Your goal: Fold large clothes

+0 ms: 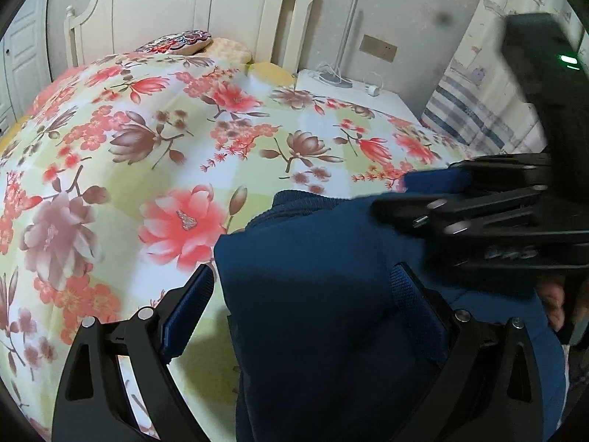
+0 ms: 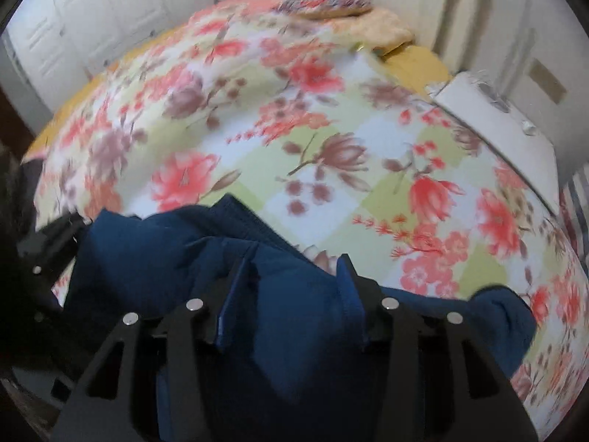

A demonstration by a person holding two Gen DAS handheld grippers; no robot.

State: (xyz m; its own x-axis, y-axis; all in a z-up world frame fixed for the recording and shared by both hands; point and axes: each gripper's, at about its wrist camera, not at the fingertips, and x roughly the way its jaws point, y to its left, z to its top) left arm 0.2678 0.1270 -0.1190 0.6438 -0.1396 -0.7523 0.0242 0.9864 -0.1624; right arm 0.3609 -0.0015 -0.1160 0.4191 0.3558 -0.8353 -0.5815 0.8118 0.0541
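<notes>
My right gripper's fingers (image 2: pixel 346 287) stand partly spread around a fold of the blue garment (image 2: pixel 287 331), my left gripper (image 1: pixel 305 313) gapes wide astride its edge, the cloth bunched on the floral bedspread (image 1: pixel 147 129) below both.

No legible text anywhere.

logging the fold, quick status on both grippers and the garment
Left gripper open, jaws wide astride the blue garment. Right gripper part open, cloth between its jaws. Garment bunched on the floral bedspread. Nothing in the way.
</notes>
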